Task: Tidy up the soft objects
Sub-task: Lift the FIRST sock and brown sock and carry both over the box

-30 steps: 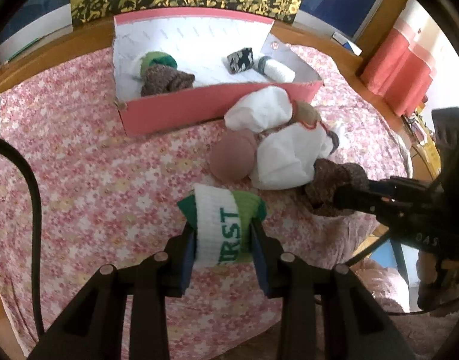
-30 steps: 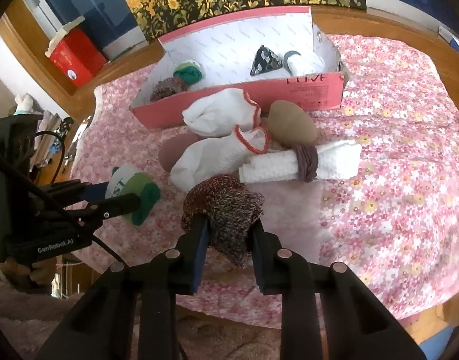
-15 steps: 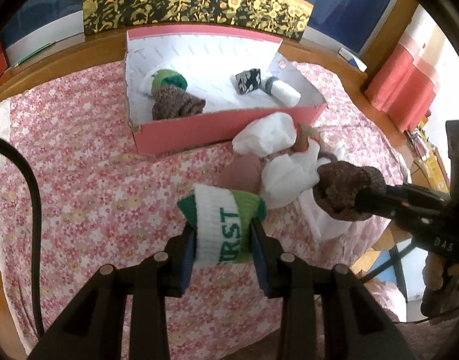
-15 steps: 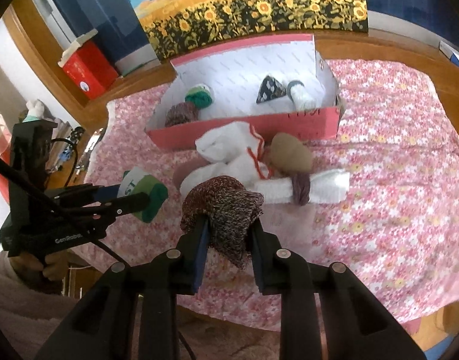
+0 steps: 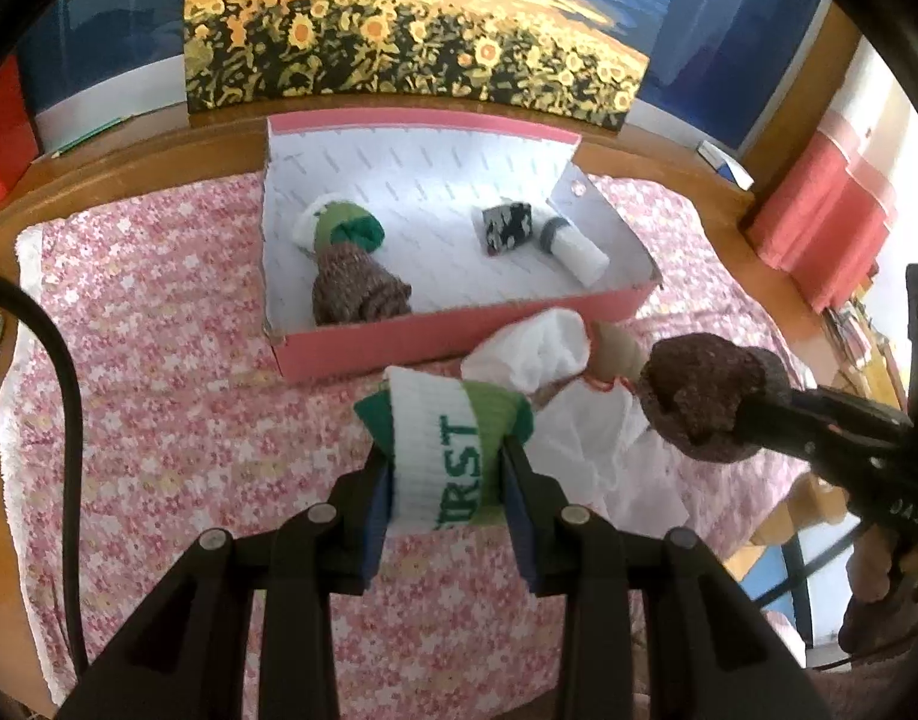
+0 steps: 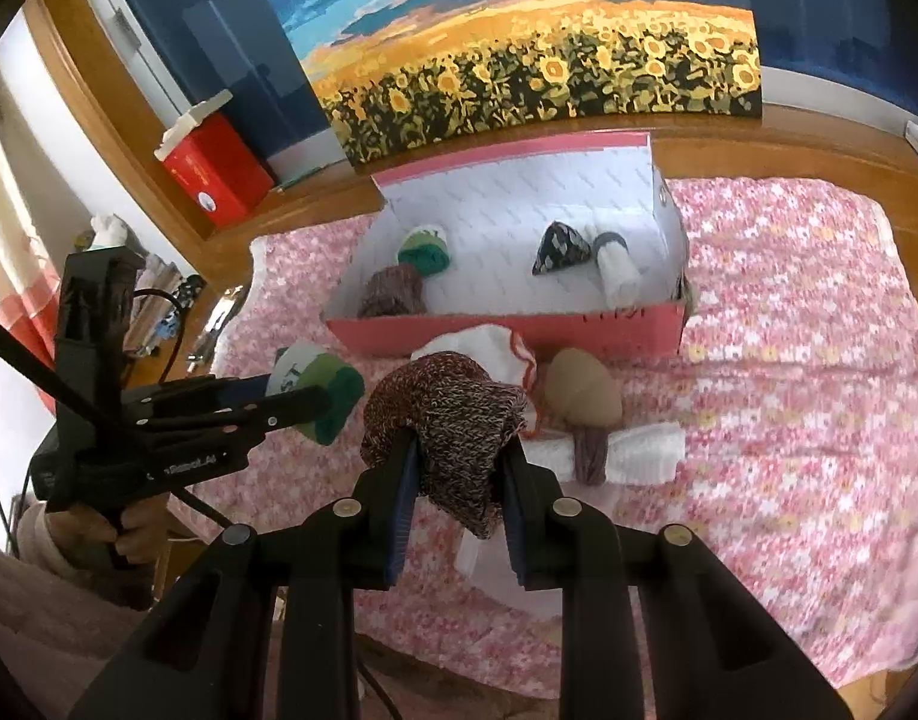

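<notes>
Box (image 5: 459,333) rim, cloth (image 5: 177,432) open leftward

A green-and-white sock roll (image 5: 453,450) and a brown marled knit sock (image 6: 453,420) above a pink floral cloth (image 5: 159,396); far behind, a pink box (image 5: 459,336) lined white, and a yellow sunflower painting (image 6: 543,84).

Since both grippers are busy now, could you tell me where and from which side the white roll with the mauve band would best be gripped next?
Grip the white roll across its bare end on the picture's right, clear of the mauve band. Come from above, jaws straddling its narrow width: it lies flat on the floral cloth, and the tan bundle crowds its banded middle.
</notes>
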Motion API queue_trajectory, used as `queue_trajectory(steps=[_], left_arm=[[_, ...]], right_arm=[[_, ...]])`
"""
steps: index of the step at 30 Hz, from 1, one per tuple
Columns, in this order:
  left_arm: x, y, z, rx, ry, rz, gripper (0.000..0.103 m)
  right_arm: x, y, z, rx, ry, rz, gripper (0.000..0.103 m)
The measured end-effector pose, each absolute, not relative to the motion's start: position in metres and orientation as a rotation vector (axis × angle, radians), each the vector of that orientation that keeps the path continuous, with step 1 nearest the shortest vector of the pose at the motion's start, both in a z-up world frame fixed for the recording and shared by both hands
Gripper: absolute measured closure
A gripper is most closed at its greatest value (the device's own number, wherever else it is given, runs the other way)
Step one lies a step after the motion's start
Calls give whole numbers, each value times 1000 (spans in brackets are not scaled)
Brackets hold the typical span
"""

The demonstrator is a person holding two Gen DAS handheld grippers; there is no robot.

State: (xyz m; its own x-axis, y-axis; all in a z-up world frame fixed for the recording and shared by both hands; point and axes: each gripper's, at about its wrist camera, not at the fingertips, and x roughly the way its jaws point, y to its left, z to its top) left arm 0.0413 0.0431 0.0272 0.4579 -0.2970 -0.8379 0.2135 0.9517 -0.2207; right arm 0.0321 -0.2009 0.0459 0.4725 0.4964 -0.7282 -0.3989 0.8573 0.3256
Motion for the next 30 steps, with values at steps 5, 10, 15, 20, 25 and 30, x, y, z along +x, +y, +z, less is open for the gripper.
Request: queue_trajectory(steps=[5, 10, 15, 20, 25, 30], left_arm=[[51, 39, 30, -104, 1035, -279, 67], [63, 33, 36, -114, 1016, -244, 67], [72, 28, 42, -126, 996, -225, 67], [81, 24, 46, -121, 990, -210, 67], [95, 20, 48, -116, 985, -207, 67], [117, 10, 43, -98, 1000, -220, 67]], right_arm=[[43, -205, 50, 100, 926, 566, 77], [61, -209, 51, 78, 936, 570, 77], [75, -212, 56, 65, 913, 577, 77], [93, -215, 57, 54, 897, 555, 77], [114, -218, 58, 54, 859, 510, 77], [137, -221, 58, 73, 841, 476, 77]])
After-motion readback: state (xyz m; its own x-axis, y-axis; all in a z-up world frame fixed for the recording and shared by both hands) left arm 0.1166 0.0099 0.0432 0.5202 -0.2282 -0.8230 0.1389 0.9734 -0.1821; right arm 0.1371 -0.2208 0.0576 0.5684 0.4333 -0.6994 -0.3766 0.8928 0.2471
